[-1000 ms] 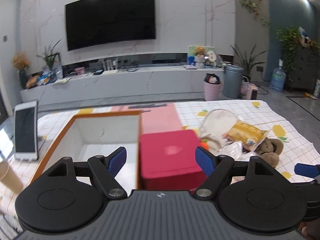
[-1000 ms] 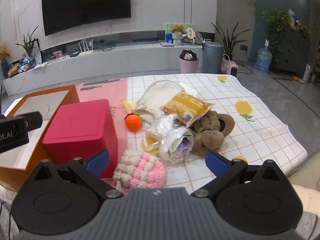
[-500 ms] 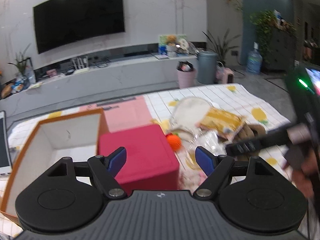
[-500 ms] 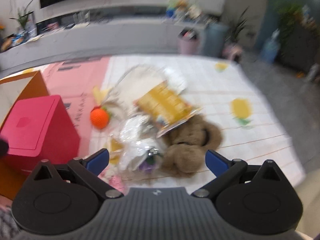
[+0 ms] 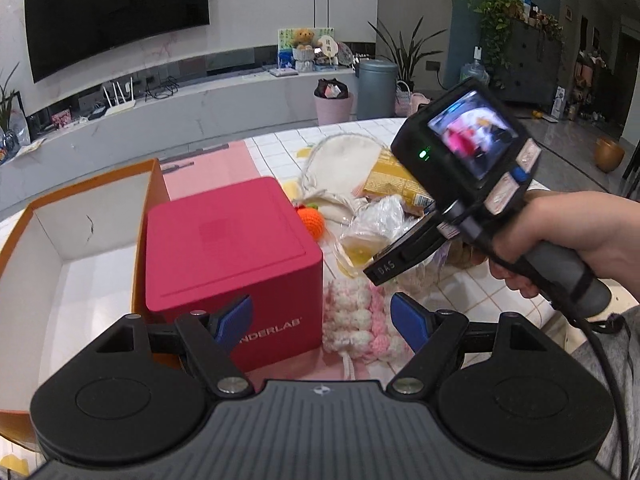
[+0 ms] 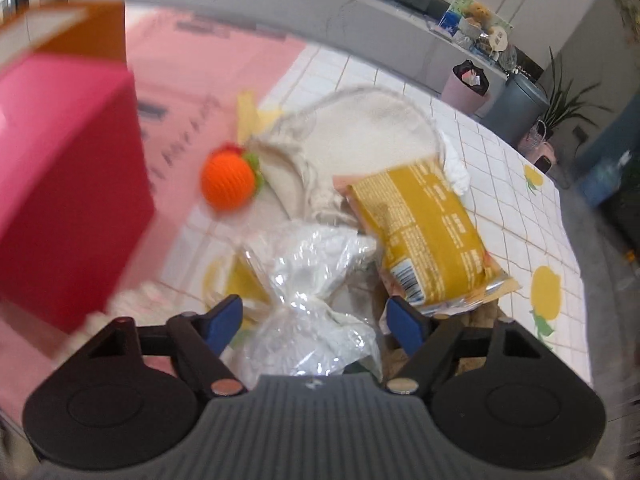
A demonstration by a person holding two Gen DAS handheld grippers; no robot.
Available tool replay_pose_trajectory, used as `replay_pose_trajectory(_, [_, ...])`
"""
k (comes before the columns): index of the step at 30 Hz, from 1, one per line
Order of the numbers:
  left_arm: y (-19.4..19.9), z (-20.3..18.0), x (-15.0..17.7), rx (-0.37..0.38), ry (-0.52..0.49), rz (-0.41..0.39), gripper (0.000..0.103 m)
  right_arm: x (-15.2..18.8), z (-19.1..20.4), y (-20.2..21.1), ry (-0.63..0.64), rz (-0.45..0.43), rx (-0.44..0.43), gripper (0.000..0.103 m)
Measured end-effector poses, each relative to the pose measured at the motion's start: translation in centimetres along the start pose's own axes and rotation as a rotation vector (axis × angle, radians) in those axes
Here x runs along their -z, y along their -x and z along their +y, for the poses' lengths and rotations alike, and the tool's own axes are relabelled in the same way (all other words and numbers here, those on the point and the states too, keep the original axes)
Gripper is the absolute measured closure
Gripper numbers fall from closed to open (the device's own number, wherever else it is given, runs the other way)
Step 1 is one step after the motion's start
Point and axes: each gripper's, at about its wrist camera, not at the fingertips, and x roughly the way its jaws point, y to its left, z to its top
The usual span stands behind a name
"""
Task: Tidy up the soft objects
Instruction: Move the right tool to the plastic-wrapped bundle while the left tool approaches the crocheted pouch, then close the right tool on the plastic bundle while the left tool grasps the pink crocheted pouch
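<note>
The right gripper (image 6: 310, 320), fingers spread and empty, hangs directly over the clear plastic bag (image 6: 312, 280), beside the red box (image 6: 68, 184).

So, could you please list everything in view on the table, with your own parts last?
Orange box: one, white inside, open, table's left.
Red box: one, against the orange box's right side.
Crochet ball: one, orange with green leaf, right of the red box.
Cloth pouch: one, cream, behind the ball.
Snack packet: one, yellow, overlapping the pouch.
Clear wrapped bundle: one, silvery-white, between the right jaws.
Knit piece: one, pink and white, beside the red box.
Tablecloth: one, white grid with yellow fruit.
Left gripper: black, blue pads, open.
Right gripper: same, open.
</note>
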Motion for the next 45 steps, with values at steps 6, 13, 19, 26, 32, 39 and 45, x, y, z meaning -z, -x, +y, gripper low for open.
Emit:
replay_pose_trajectory(6, [-0.3, 0.3, 0.2, 0.006, -0.001, 0.016, 0.011, -0.2, -0.1, -0.7, 0.020, 0.017, -0.005, 0.040])
replay_pose_trajectory(13, [-0.9, 0.3, 1.4, 0.142, -0.013, -0.002, 0.011, 0.3, -1.2, 2.3, -0.062, -0.001, -0.053, 0.046])
replay_pose_trajectory(19, [-2.8, -2.6, 3.5, 0.195, -0.065, -0.057, 0.007, 1.7, -2.5, 4.0, -0.157, -0.003, -0.061, 0.046])
replay_pose_trajectory(26, [-6.8, -4.6, 4.7, 0.026, -0.008, -0.003, 0.007, 1.6, -2.1, 4.3, -0.123, -0.025, -0.082, 0.044])
replay_pose_trajectory(32, [-8.3, -4.7, 4.7, -0.019, 0.061, -0.029, 0.006, 1.7, -2.1, 3.5, -0.126, -0.007, -0.119, 0.041])
replay_pose_trajectory(39, [-10.0, -5.1, 5.3, -0.011, 0.061, -0.015, 0.000, 1.6, -2.0, 3.1, -0.120, 0.007, -0.124, 0.040])
replay_pose_trajectory(45, [-9.9, -5.5, 5.6, -0.020, 0.022, -0.006, 0.000, 1.7, -2.0, 2.9, -0.129, 0.022, -0.109, 0.040])
